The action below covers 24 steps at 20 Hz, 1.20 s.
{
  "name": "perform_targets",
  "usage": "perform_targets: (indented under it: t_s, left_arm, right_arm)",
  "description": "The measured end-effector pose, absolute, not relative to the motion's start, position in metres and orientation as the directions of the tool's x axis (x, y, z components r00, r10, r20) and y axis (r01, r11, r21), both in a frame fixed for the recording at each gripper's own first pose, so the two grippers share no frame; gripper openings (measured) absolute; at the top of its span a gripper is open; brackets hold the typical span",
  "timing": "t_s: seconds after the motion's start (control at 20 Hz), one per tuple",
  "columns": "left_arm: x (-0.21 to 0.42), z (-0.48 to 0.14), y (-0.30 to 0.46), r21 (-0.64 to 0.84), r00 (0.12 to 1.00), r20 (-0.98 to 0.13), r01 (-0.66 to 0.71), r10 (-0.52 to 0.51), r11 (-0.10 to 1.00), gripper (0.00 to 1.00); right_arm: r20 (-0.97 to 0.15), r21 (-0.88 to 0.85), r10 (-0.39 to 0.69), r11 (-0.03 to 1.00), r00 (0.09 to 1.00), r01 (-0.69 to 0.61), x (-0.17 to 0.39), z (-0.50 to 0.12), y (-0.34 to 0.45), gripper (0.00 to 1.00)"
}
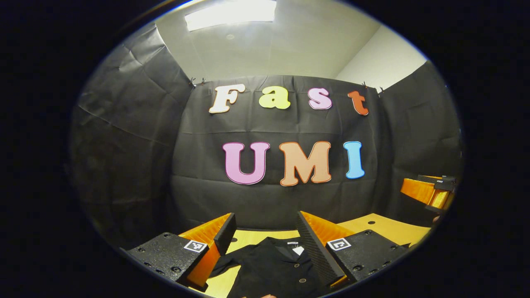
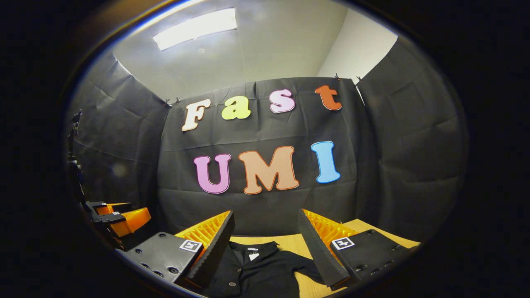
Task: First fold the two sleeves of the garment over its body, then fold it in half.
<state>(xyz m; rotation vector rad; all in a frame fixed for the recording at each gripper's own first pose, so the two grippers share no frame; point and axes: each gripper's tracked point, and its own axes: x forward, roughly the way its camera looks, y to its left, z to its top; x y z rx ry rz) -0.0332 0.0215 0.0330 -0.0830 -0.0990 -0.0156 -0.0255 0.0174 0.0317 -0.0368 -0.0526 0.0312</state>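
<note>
Both grippers, left gripper (image 1: 265,244) and right gripper (image 2: 265,244), hang spread wide above the black buttoned soft-cloth garment (image 1: 273,269) lying low-centre on the yellow wooden table (image 1: 381,227), limp, light stuff best pinched at a sleeve (image 2: 306,267) cuff.

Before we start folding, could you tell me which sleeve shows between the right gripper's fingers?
The sleeve spread toward the right finger, on the garment.
</note>
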Motion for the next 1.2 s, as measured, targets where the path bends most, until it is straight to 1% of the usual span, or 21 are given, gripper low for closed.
perform_targets:
  t_s: [0.05, 0.1, 0.15, 0.2, 0.25, 0.3, 0.35, 0.4, 0.45, 0.55, 0.65, 0.7, 0.75, 1.05, 1.2]
  left_arm:
    - [-0.034, 0.034, 0.022, -0.083, 0.995, 0.1, 0.018, -0.01, 0.996, 0.89]
    - [-0.033, 0.034, 0.022, -0.081, 0.995, 0.1, 0.016, -0.008, 0.997, 0.89]
    - [-0.033, 0.035, 0.022, -0.079, 0.995, 0.101, 0.013, -0.005, 0.997, 0.89]
    - [-0.033, 0.035, 0.022, -0.078, 0.995, 0.102, 0.012, -0.004, 0.997, 0.89]
    - [-0.033, 0.035, 0.023, -0.078, 0.995, 0.102, 0.008, 0.0, 0.997, 0.89]
    - [-0.033, 0.035, 0.023, -0.078, 0.995, 0.101, 0.007, 0.001, 0.997, 0.93]
    - [-0.034, 0.035, 0.023, -0.078, 0.995, 0.1, 0.004, 0.004, 0.997, 0.93]
    - [-0.033, 0.036, 0.023, -0.077, 0.995, 0.099, 0.0, 0.007, 0.997, 0.93]
    - [-0.034, 0.036, 0.023, -0.076, 0.995, 0.098, -0.004, 0.012, 0.997, 0.93]
    - [-0.032, 0.036, 0.022, -0.073, 0.995, 0.096, -0.011, 0.018, 0.997, 0.93]
    - [-0.031, 0.036, 0.022, -0.069, 0.996, 0.089, -0.021, 0.027, 0.997, 0.93]
    - [-0.03, 0.037, 0.02, -0.071, 0.996, 0.088, -0.024, 0.031, 0.997, 0.89]
    - [-0.029, 0.037, 0.017, -0.075, 0.996, 0.084, -0.025, 0.031, 0.997, 0.93]
    - [-0.027, 0.041, 0.002, -0.045, 0.996, 0.076, -0.036, 0.039, 0.998, 0.93]
    - [-0.026, 0.037, -0.006, -0.039, 0.997, 0.062, -0.041, 0.044, 0.998, 0.92]
  right_arm:
    - [0.042, -0.044, 0.032, 0.999, 0.999, -0.03, -0.021, 0.03, 0.012, 1.0]
    - [0.031, -0.052, 0.027, 0.998, 0.999, -0.026, -0.018, 0.029, 0.006, 0.94]
    - [0.02, -0.064, 0.016, 0.998, 1.0, -0.015, -0.014, 0.027, -0.003, 0.97]
    - [0.007, -0.081, 0.001, 0.997, 1.0, -0.001, -0.009, 0.025, -0.014, 0.94]
    - [-0.004, -0.099, -0.015, 0.995, 1.0, 0.015, -0.006, 0.021, -0.025, 0.94]
    - [-0.015, -0.118, -0.033, 0.993, 0.999, 0.031, -0.003, 0.018, -0.037, 0.97]
    - [-0.029, -0.136, -0.05, 0.99, 0.998, 0.046, 0.0, 0.013, -0.049, 0.97]
    - [-0.041, -0.156, -0.067, 0.986, 0.997, 0.06, 0.003, 0.008, -0.062, 0.94]
    - [-0.055, -0.182, -0.094, 0.98, 0.994, 0.083, 0.005, 0.003, -0.078, 0.97]
    - [-0.085, -0.232, -0.144, 0.965, 0.986, 0.121, 0.008, -0.009, -0.111, 0.99]
    - [-0.11, -0.271, -0.173, 0.953, 0.979, 0.138, 0.011, -0.02, -0.139, 0.98]
    - [-0.124, -0.285, -0.19, 0.947, 0.974, 0.149, 0.012, -0.026, -0.154, 0.99]
    - [-0.145, -0.29, -0.206, 0.944, 0.968, 0.157, 0.011, -0.034, -0.167, 0.99]
    - [-0.327, -0.305, -0.239, 0.942, 0.914, 0.137, 0.003, -0.103, -0.238, 0.99]
    - [-0.451, -0.299, -0.242, 0.948, 0.859, 0.11, -0.01, -0.147, -0.271, 0.99]
